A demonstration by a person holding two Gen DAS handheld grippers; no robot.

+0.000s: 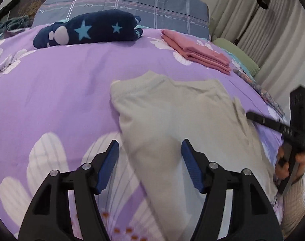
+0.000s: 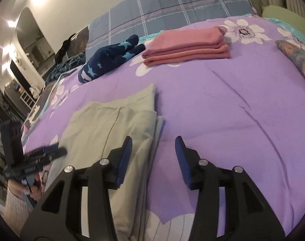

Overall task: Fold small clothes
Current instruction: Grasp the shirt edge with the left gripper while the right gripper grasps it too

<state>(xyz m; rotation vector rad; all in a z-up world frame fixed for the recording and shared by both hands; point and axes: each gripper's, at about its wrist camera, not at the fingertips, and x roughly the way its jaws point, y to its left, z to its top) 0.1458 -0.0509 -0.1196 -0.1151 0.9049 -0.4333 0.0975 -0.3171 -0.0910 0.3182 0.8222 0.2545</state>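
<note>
Fingers spread on both: left gripper (image 1: 150, 150) and right gripper (image 2: 153, 147) over one beige garment (image 1: 172, 110); one folded pink stack (image 1: 200, 54); one navy star plush (image 1: 88, 28).

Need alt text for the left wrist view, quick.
Open left gripper hovers over a beige garment on a purple floral bedspread. Beyond lie folded pink clothes and a navy star-patterned item.
</note>
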